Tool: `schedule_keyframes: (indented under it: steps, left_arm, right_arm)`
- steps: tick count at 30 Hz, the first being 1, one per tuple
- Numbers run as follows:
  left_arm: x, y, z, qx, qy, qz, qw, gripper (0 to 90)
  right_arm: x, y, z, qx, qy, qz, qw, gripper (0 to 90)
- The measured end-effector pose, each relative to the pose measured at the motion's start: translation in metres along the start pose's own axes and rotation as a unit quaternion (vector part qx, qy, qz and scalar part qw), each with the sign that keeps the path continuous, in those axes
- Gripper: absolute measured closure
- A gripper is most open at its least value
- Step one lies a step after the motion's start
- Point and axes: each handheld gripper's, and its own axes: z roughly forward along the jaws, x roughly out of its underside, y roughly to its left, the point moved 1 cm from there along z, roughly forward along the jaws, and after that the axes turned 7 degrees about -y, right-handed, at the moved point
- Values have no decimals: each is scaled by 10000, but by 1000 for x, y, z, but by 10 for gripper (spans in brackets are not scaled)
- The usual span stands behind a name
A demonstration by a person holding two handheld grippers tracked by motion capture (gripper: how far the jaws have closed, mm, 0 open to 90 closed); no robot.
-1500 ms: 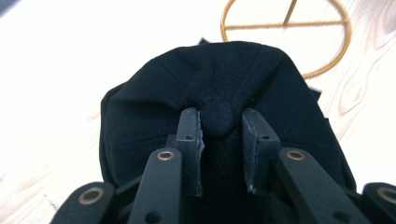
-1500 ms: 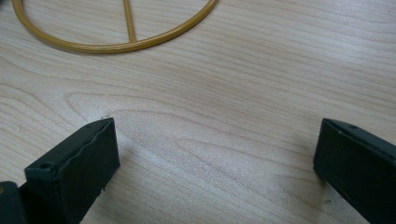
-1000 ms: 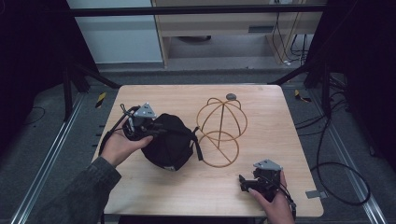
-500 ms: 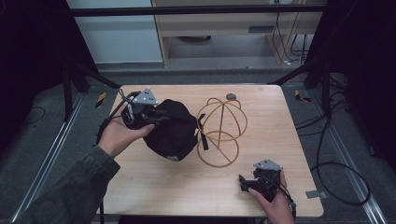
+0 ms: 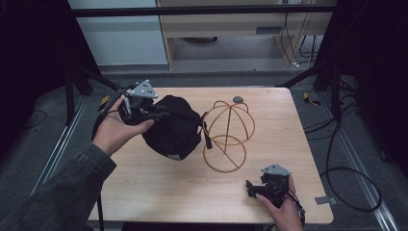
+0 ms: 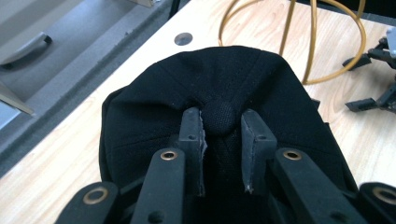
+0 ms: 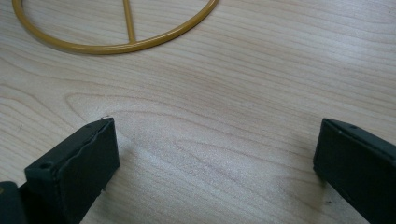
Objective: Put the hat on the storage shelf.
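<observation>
Lifting the black cap [image 5: 174, 131] higher off the table [image 5: 144, 192] than before, left gripper [image 6: 223, 135] pinching its top button, closer to the gold wire stand [image 5: 228, 134], right gripper [image 5: 254, 188] resting wide open.

No writing, label, brand, number or sign can be read on anything in these pictures.
</observation>
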Motion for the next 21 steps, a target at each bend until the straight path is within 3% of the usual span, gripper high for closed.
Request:
schedule_keyframes:
  steps: [9, 21]
  left_arm:
    - [-17, -1, -13, -38, -155, 27, 9999, 729]
    - [-31, 12, -35, -111, -337, -218, 9991, 731]
  right_arm:
    - [0, 0, 0, 4, -7, -7, 10000, 4]
    - [0, 0, 0, 0, -11, -15, 10000, 4]
